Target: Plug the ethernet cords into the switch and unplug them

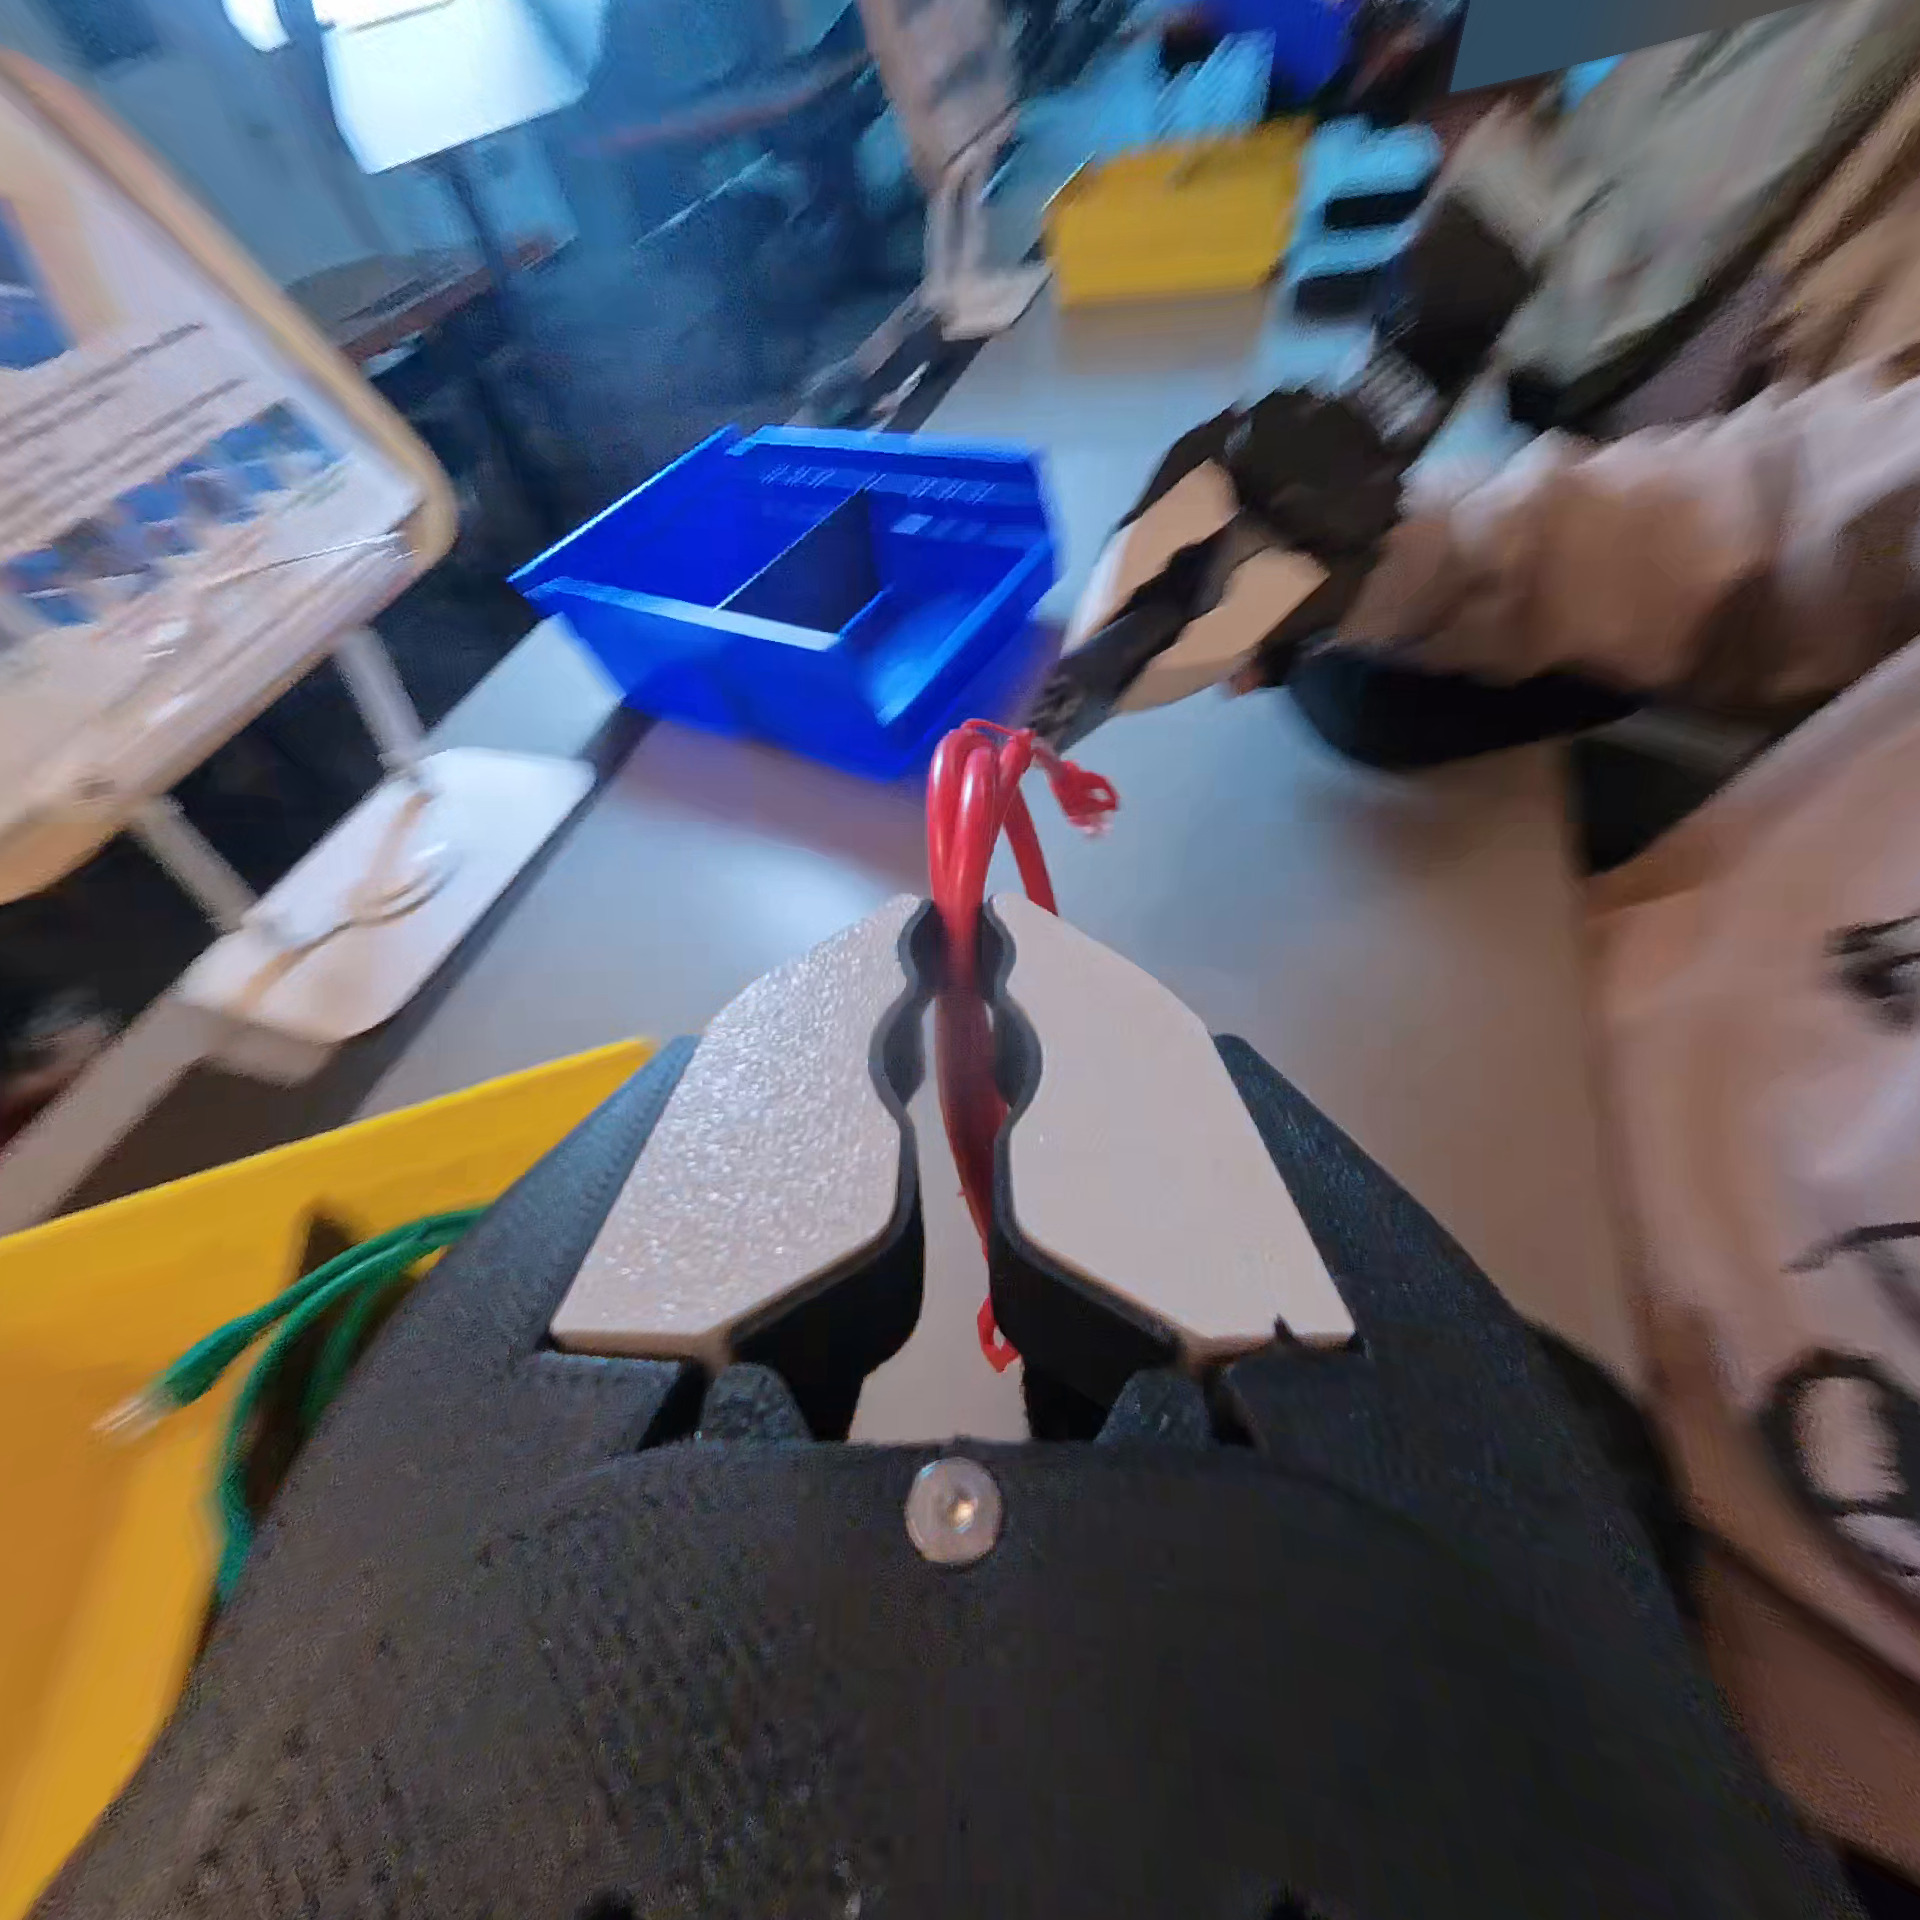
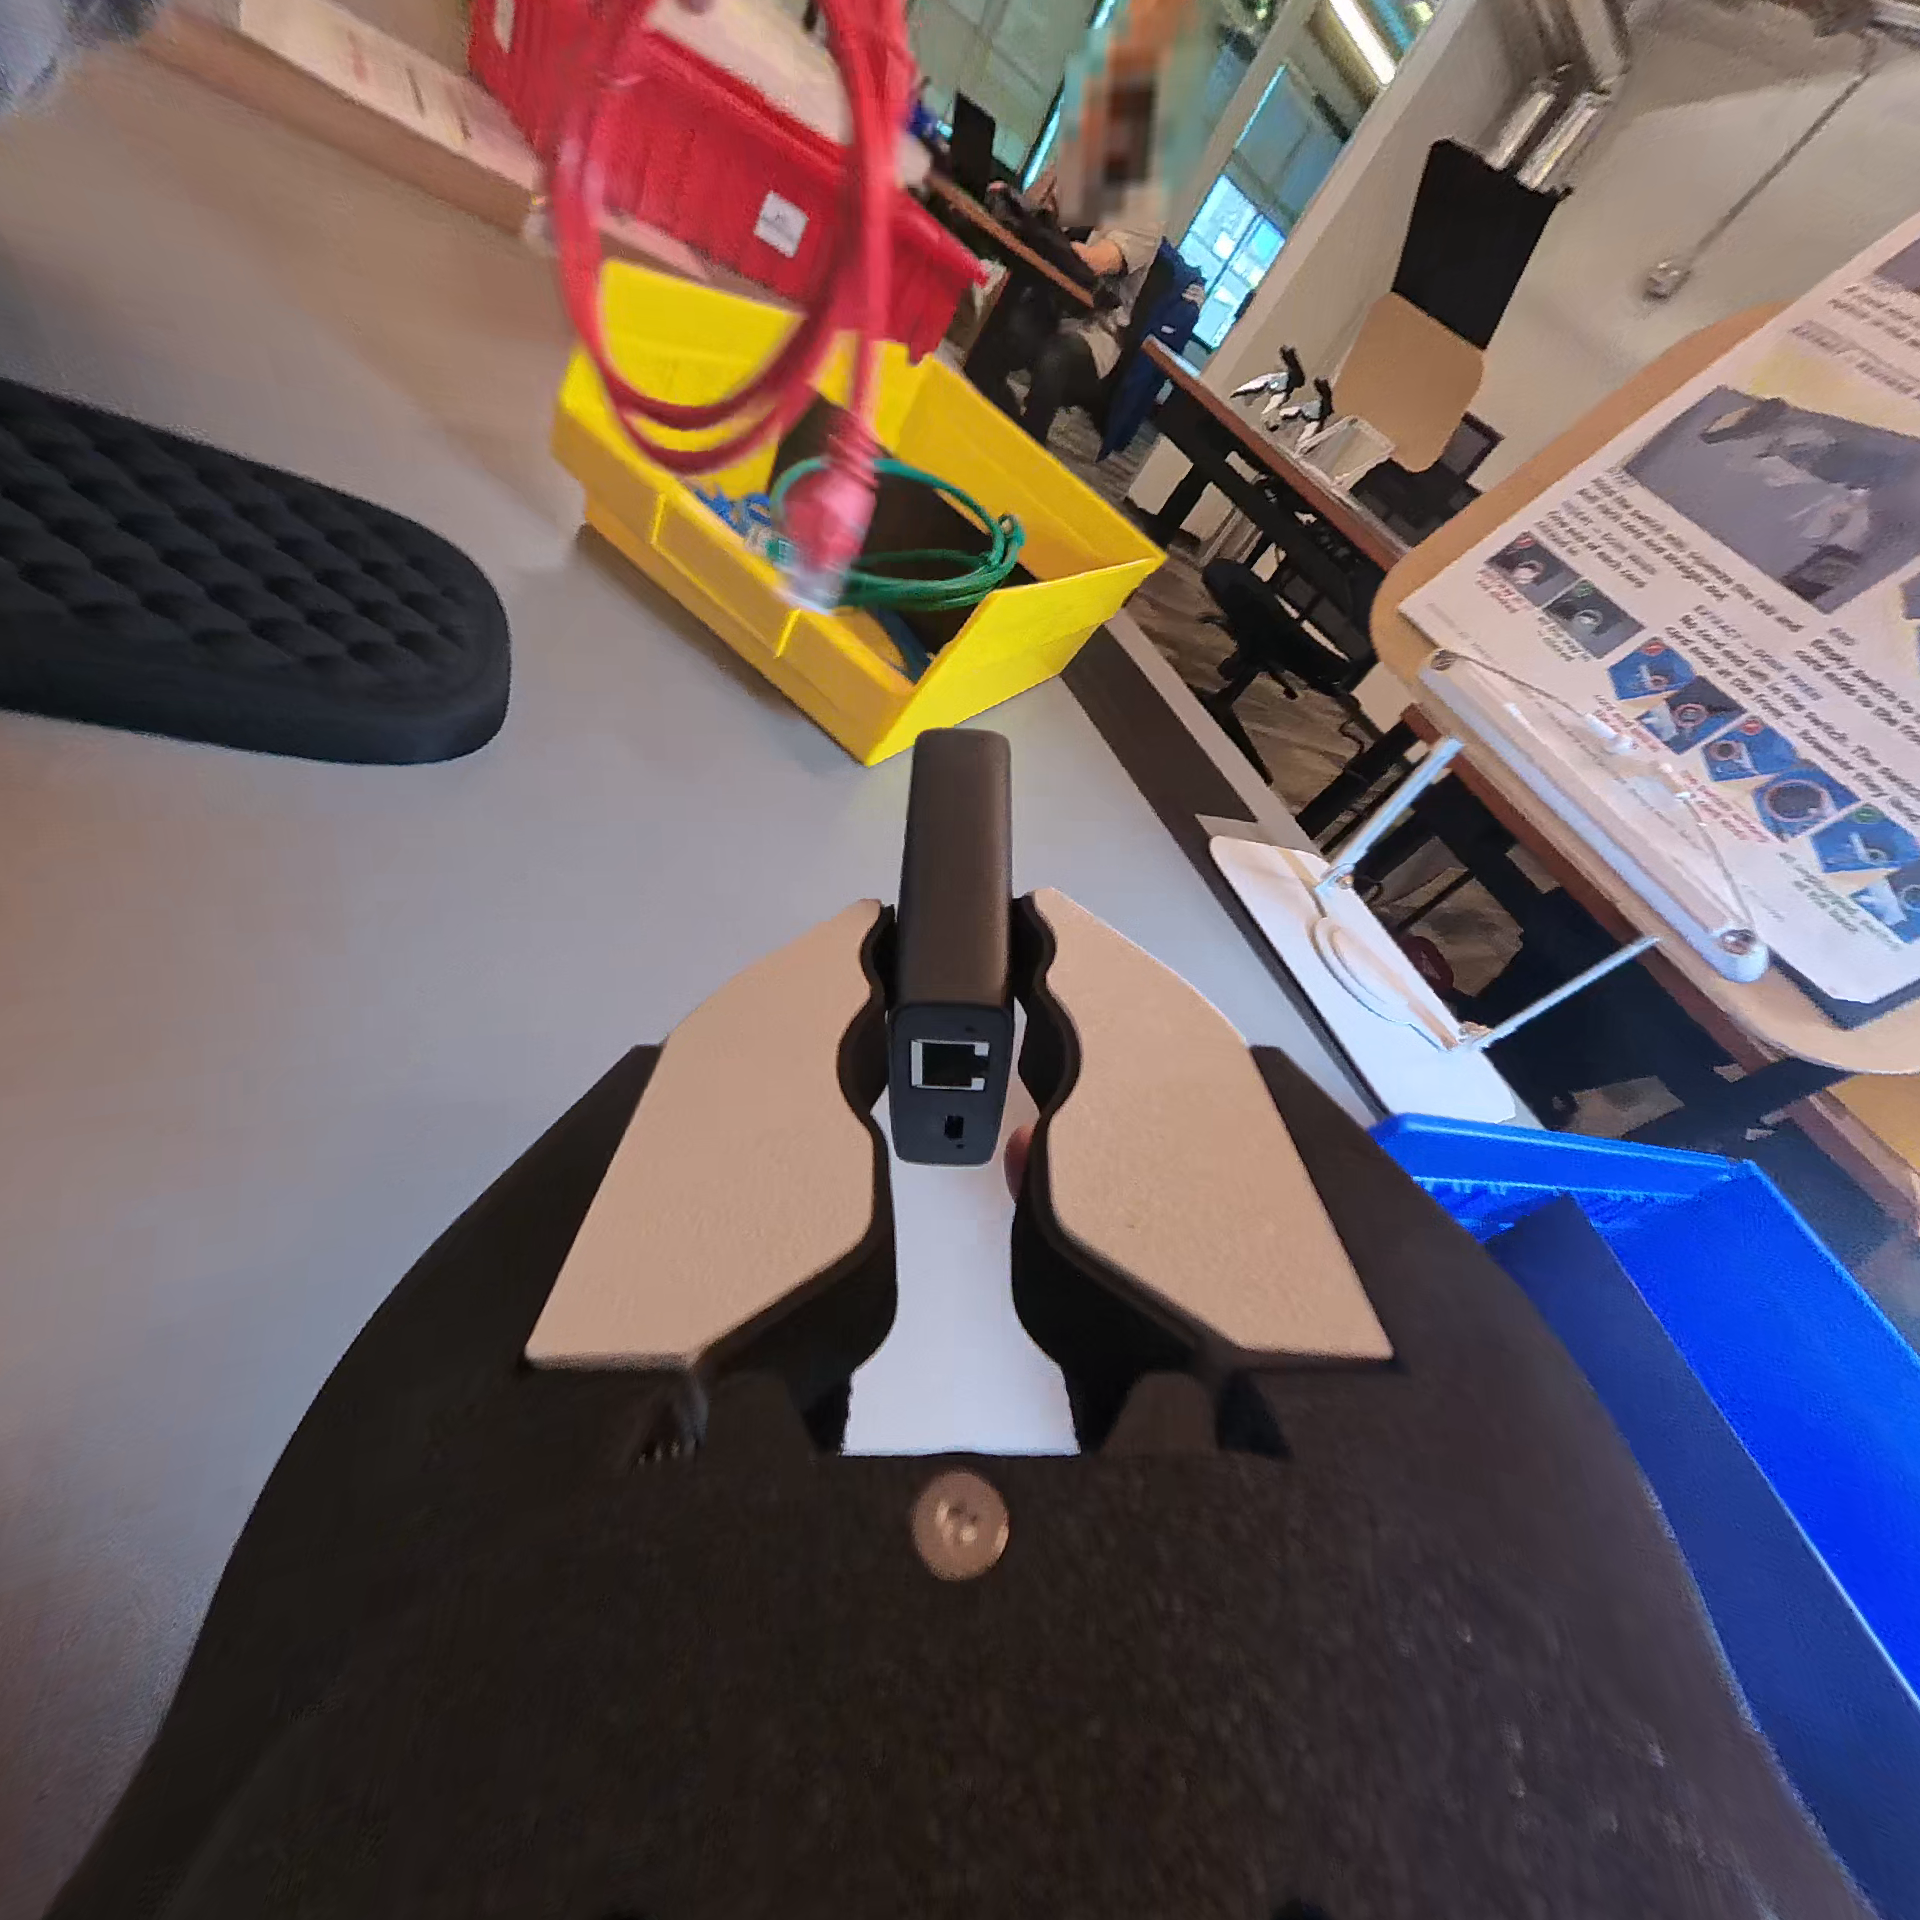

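My left gripper (image 1: 961, 914) is shut on a coiled red ethernet cord (image 1: 977, 821), held above the grey table. The same red cord (image 2: 727, 312) hangs in the air at the top of the right wrist view, its plug (image 2: 821, 520) dangling over the yellow bin. My right gripper (image 2: 951, 914) is shut on a small black switch (image 2: 954, 862), its end port (image 2: 948, 1062) facing the camera. The right gripper (image 1: 1174, 623) also shows in the left wrist view, blurred, just beyond the red cord. A green cord (image 2: 935, 561) lies coiled in the yellow bin (image 2: 1039, 520).
A blue bin (image 1: 810, 592) stands on the table past the left gripper; it shows at the lower right in the right wrist view (image 2: 1714, 1351). A black padded mat (image 2: 208, 582) lies left. An instruction sheet on a stand (image 2: 1714, 644) sits beyond the table edge. A red bin (image 2: 727, 177) stands behind the yellow one. Tip to tip, the grippers are about 20 centimetres apart.
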Available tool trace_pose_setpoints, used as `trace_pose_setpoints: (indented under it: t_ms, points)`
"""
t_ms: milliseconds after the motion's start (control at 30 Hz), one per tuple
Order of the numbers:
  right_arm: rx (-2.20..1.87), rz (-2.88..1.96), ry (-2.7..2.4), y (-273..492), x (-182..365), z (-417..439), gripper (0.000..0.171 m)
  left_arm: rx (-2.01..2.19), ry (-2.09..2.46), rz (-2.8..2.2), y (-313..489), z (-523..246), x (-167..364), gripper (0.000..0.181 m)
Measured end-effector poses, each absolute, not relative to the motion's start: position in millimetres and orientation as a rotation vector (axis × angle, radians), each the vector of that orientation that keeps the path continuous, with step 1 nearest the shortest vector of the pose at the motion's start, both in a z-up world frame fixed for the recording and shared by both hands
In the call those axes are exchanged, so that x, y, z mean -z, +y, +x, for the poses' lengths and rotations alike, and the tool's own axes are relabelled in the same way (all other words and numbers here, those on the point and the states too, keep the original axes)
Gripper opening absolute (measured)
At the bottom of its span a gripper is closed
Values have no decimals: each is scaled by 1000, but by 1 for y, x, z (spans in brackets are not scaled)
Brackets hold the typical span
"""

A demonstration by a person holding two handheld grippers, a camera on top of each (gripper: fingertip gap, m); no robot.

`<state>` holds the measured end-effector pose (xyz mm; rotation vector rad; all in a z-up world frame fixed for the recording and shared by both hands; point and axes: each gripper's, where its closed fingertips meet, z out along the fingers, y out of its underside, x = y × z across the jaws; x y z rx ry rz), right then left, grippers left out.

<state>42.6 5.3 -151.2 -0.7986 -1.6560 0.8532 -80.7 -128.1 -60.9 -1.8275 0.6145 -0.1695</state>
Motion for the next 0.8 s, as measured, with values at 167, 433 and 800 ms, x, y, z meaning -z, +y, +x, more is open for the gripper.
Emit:
trace_pose_setpoints:
  t_ms: [167,433,800]
  points:
    - [-914,-844,-1550,24,130,52,21,688,572,-1931,-107,-43,117,7]
    - [-906,-869,-1525,35,131,56,21,436,450,-2344,-44,-74,230,20]
    - [-929,-828,-1514,38,124,61,21,99,1175,-2112,-31,-11,212,39]
